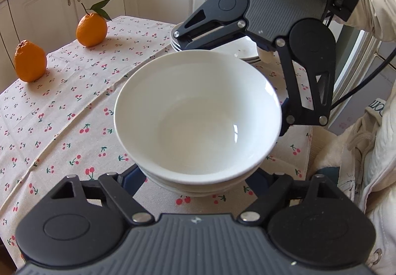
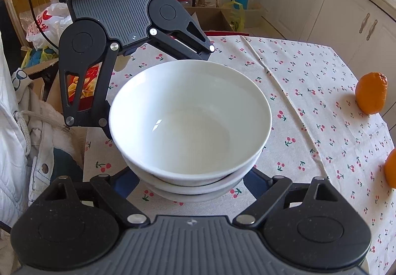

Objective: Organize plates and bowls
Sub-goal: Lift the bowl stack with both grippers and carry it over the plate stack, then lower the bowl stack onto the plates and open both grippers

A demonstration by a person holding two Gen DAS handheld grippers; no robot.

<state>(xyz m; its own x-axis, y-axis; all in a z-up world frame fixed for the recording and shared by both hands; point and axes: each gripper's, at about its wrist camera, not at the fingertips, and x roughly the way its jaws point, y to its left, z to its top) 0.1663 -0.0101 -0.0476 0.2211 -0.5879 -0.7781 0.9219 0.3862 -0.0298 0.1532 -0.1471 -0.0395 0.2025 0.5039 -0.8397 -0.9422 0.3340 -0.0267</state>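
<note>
Progress, judged from the layout: well advanced. The glossy white ceramic bowls (image 1: pixel 198 121) sit nested in one stack, three rims countable in the right wrist view, near the person's edge of the table (image 1: pixel 61 106), which is covered by a cream cloth printed with red cherries. Behind the bowls, at the far right of the left wrist view, the shallow white plates (image 1: pixel 243 48) are also piled, several edges visible; exact count unclear, as the right gripper hides part of them.

Left gripper (image 1: pixel 198 176): spread wide, blue-padded fingers flanking the base of the bowl stack. Contact with the lowest bowl cannot be confirmed; the fingertips are hidden under the rims. Right gripper (image 2: pixel 195 177): same posture from the opposite side, wide, straddling the stack, contact likewise hidden.

Contents: the top bowl is empty and clean. The top plate looks bare where visible.

Remaining, as a guess: either releasing a just-set stack or shifting it, possibly nearer the plates. No loose bowl or plate shows elsewhere.

Two orange citrus fruits (image 1: pixel 31 62), one with a leafy stem, stand well apart from the crockery.
</note>
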